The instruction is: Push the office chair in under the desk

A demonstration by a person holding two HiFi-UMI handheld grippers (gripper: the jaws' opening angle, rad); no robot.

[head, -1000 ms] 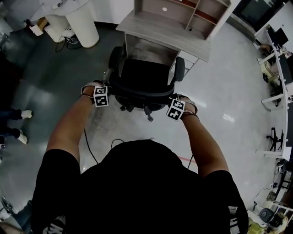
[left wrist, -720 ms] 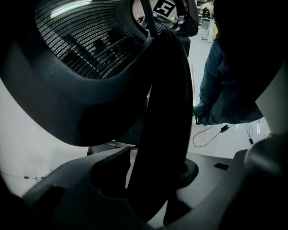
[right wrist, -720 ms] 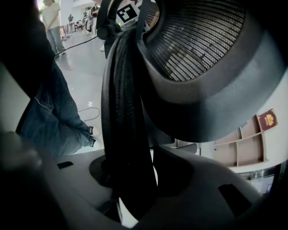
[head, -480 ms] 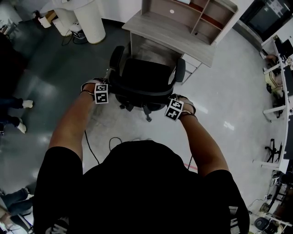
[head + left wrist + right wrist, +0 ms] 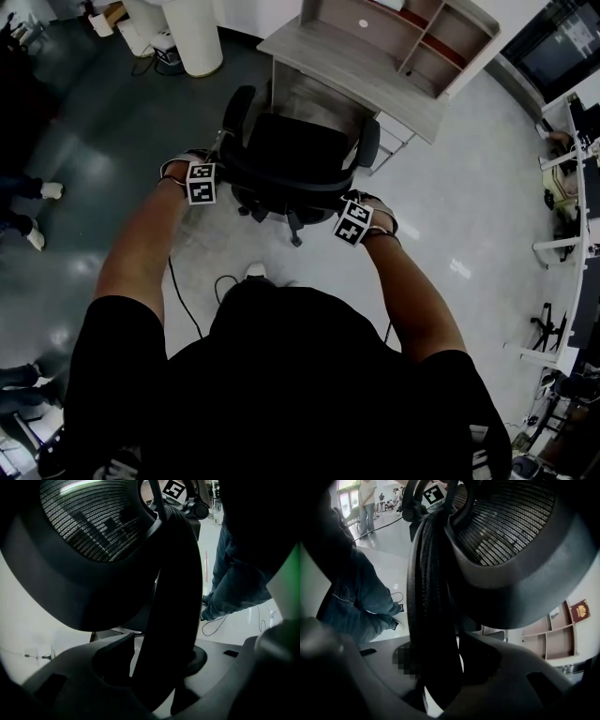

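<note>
Both grippers were clamped on the office chair backrest rim: left gripper on its left edge, right gripper on its right edge. Each gripper view showed the dark rim pinched between half-closed jaws.

Chair sat at the desk opening, seat front about at the desktop edge, not fully in yet imo.

Risks:
- Right armrest was close to the white drawer unit. A skewed push could jam it there.
- Left armrest was near the desk side panel, same problem.
- Uneven push L vs R could swivel the seat instead of rolling it.
- Rim grip was thin, so pads could slip off under a hard shove.
- Cable lay on the floor by the person's feet, so trip/snag risk.

Floor was glossy and hard, dark grey on the left, light on the right, so castors prob rolled easily and overshoot was likely. Open office w/ a white column, bystander's legs at left and more desks at right.
</note>
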